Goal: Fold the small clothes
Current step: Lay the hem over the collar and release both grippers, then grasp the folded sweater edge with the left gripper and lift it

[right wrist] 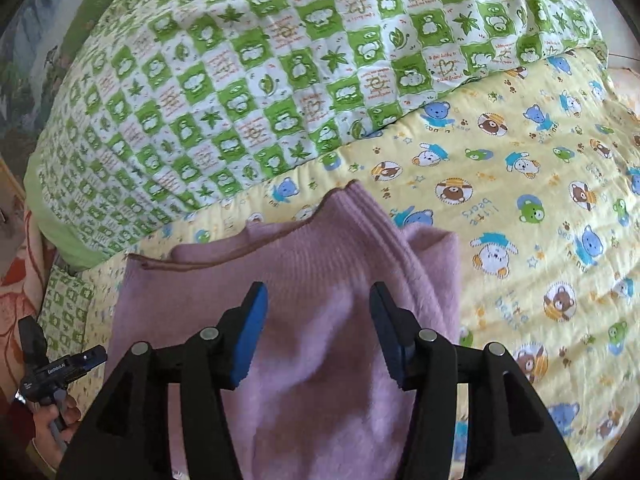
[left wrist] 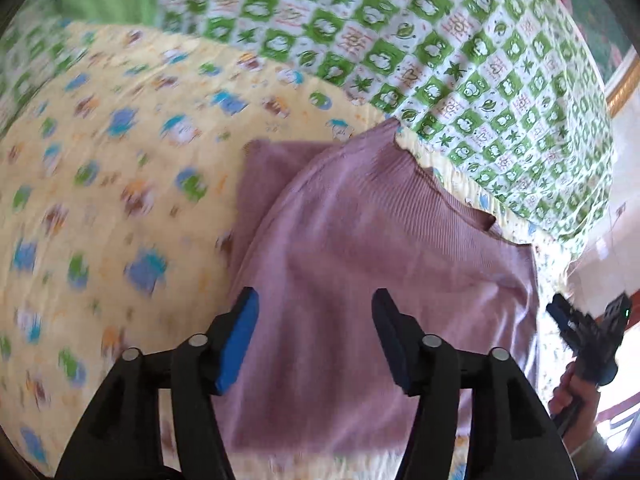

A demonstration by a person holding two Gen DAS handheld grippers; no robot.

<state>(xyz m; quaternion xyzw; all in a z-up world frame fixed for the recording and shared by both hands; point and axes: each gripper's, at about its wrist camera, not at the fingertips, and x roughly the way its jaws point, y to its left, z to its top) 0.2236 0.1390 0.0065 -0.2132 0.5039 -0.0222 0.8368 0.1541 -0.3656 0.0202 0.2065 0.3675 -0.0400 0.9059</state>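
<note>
Knitwear first: mauve ribbed sweater (right wrist: pixel 320 320) lies flat on yellow bear-print sheet (right wrist: pixel 520 200), partly folded, a fold edge w/ brown trim along its far-left side. Right wrist view is sharp: shows sheet's cartoon bears and "little bears" lettering, sweater's fuzzy nap near the cam, finer ribbing further off, plus a thick ribbed band running diagonally. Left wrist view is motion-blurred on the sheet (left wrist: pixel 100 180), prints just smears, but it shows the sweater (left wrist: pixel 360 260) from the other side, w/ a folded panel sticking out at upper left and a small notch at its right edge.

Green-and-white checked quilt (right wrist: pixel 240 80) w/ leaf and frog squares is bunched behind the sweater in both views (left wrist: pixel 460 60), overlapping the sheet.

Right gripper (right wrist: pixel 318 334) hovers over sweater's middle, blue pads apart, nothing pinched. Left gripper (left wrist: pixel 316 340) likewise spread wide above the cloth, fabric seen between the fingers but not clamped. Each cam catches the other tool at frame edge, held in a hand (left wrist: pixel 568 392) (right wrist: pixel 56 416).
</note>
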